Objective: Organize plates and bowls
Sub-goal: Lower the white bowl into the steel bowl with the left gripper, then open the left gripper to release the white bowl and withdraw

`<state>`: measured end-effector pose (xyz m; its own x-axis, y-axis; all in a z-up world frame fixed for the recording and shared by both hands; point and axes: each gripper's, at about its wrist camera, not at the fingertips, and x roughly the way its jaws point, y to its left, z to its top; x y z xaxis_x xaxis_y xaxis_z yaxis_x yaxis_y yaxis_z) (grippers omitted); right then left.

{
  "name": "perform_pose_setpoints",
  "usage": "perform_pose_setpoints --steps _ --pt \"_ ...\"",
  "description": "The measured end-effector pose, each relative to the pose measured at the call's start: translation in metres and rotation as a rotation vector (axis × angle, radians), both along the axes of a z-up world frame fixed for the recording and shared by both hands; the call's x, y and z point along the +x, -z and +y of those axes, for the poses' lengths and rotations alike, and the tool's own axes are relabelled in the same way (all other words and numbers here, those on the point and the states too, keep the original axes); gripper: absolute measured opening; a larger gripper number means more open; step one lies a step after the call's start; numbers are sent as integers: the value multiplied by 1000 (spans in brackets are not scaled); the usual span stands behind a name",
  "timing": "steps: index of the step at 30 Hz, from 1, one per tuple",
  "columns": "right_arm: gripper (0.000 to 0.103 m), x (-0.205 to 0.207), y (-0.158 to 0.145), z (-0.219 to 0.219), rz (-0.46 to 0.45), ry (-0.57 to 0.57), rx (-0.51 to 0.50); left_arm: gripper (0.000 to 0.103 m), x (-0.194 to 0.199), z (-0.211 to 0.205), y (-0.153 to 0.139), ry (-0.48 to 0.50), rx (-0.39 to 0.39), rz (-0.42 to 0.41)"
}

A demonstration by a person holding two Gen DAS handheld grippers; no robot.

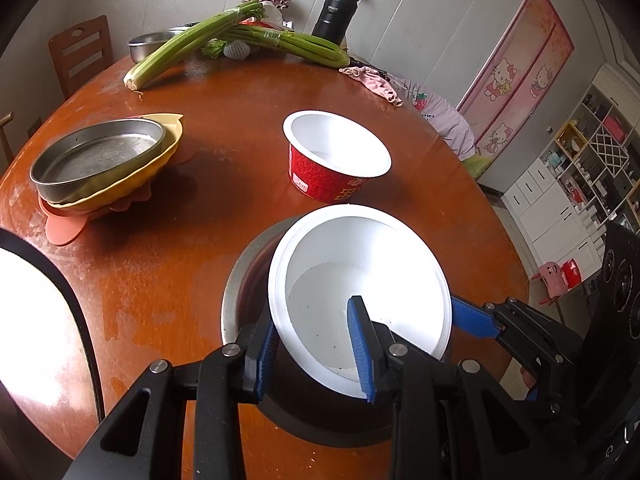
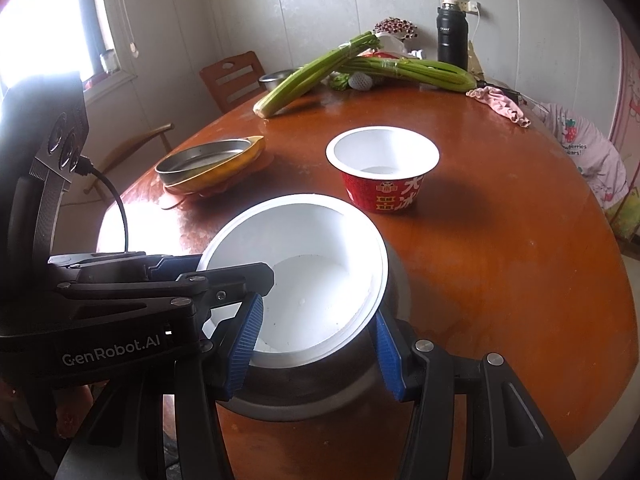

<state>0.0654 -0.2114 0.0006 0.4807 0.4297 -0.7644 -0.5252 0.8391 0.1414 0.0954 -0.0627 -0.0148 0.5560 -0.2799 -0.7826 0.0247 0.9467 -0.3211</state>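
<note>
A white foam bowl (image 1: 360, 264) (image 2: 304, 248) sits tilted inside a steel bowl (image 1: 240, 292) (image 2: 396, 280) at the near edge of the round wooden table (image 1: 160, 280). My left gripper (image 1: 312, 310) is shut on its near wall, one finger inside and one between the two bowls. My right gripper (image 2: 316, 310) is shut on the opposite rim in the same way. Farther back stands a red paper bowl (image 1: 332, 176) (image 2: 380, 196) with a white inside. At the left, a steel pan (image 1: 100, 152) (image 2: 204, 160) rests on a yellow plate (image 1: 160, 160) and a pink mat (image 1: 64, 232).
Celery stalks (image 1: 200, 40), a steel basin (image 1: 156, 40), a black flask (image 1: 334, 12) and a pink cloth (image 1: 376, 84) lie along the far side of the table. A wooden chair (image 1: 80, 52) stands behind it, shelves (image 1: 580, 184) to the right.
</note>
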Motion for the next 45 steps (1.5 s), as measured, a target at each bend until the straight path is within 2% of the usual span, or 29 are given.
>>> perform_pose_setpoints --steps 29,45 --pt "56 -6 2 2 -52 5 -57 33 5 2 6 10 -13 9" --pt "57 -8 -2 -3 -67 16 -59 34 -1 10 -1 -12 -23 -16"
